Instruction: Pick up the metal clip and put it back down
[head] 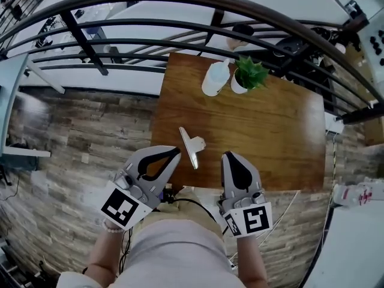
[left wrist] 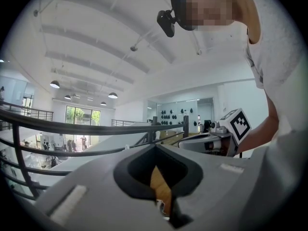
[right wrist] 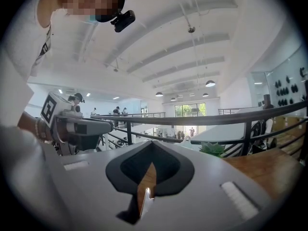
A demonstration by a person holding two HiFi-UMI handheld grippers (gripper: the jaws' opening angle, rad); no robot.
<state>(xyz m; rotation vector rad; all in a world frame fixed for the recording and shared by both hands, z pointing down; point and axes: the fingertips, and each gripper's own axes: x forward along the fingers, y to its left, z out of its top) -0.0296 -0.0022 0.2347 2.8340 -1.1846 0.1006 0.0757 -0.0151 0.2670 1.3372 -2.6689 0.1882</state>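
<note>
Hovering over the near edge of the brown rectangular wooden table (head: 276,131) with two grey handheld grippers, level and side by side. Pinching nothing: left gripper (head: 174,153) (left wrist: 155,147) with jaws pressed together, tips meeting; right gripper (right wrist: 153,143) (head: 228,156) likewise shut tight and empty. Lying flat on the wood between them, nearer the left one, held by neither: shiny silver metal clip (head: 192,146). Standing farther back, close together: white plastic bottle (head: 215,78) and small green potted plant (head: 248,73).
</note>
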